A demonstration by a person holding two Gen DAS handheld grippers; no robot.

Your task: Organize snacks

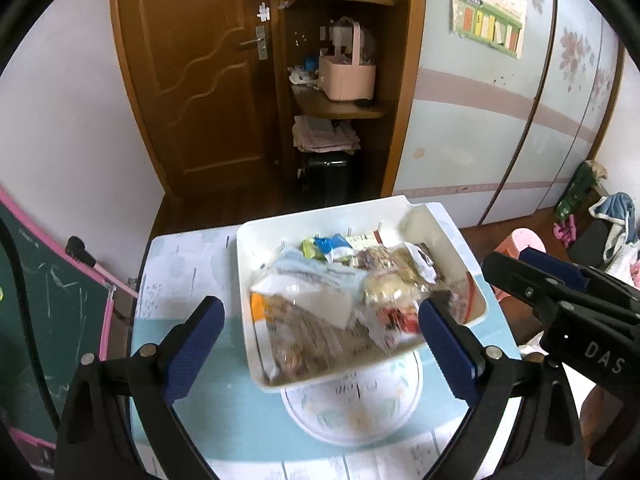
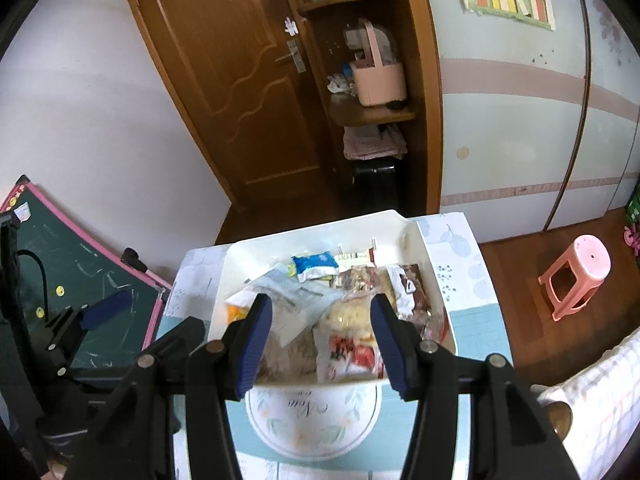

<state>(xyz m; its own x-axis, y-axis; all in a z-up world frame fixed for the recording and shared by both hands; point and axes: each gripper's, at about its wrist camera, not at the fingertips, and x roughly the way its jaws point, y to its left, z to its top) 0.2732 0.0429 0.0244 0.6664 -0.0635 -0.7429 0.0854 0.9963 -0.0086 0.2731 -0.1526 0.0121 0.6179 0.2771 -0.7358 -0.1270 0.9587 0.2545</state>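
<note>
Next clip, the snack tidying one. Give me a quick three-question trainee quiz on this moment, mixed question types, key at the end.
1. True or false: the white bin holds wrapped snacks.
2. What lies on the table just in front of the bin? A) round plate B) mug C) book
3. Is anything held by the left gripper or the right gripper?

Key: 1 true. 2 A, the round plate. 3 No, both stand open and empty above the bin.
</note>
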